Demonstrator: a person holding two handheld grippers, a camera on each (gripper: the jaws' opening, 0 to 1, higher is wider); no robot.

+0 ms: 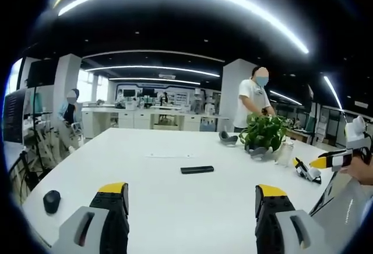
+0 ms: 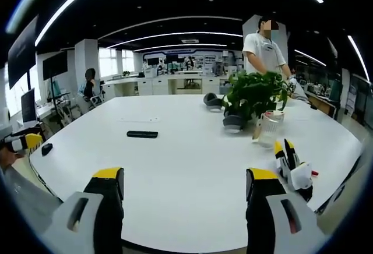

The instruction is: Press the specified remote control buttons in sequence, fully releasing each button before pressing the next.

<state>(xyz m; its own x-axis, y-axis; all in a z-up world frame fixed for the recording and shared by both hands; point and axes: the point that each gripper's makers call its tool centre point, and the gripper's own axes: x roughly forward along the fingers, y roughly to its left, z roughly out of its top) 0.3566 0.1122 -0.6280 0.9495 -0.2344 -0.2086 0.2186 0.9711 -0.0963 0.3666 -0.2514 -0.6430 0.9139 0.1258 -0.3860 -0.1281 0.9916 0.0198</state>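
I held my left gripper [image 1: 191, 207] and right gripper [image 2: 182, 191] with fingers wide and empty above the white tabletop [image 2: 192, 149], the black remote [image 1: 197, 169] lying flat well ahead of both.

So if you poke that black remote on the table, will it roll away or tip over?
Probably neither. The remote looks flat and thin and lies flat on the white table, so rolling or tipping seems unlikely. It looks stiff. The tabletop looks smooth, so a sideways poke might make it slide; a press straight down would likely keep it put.
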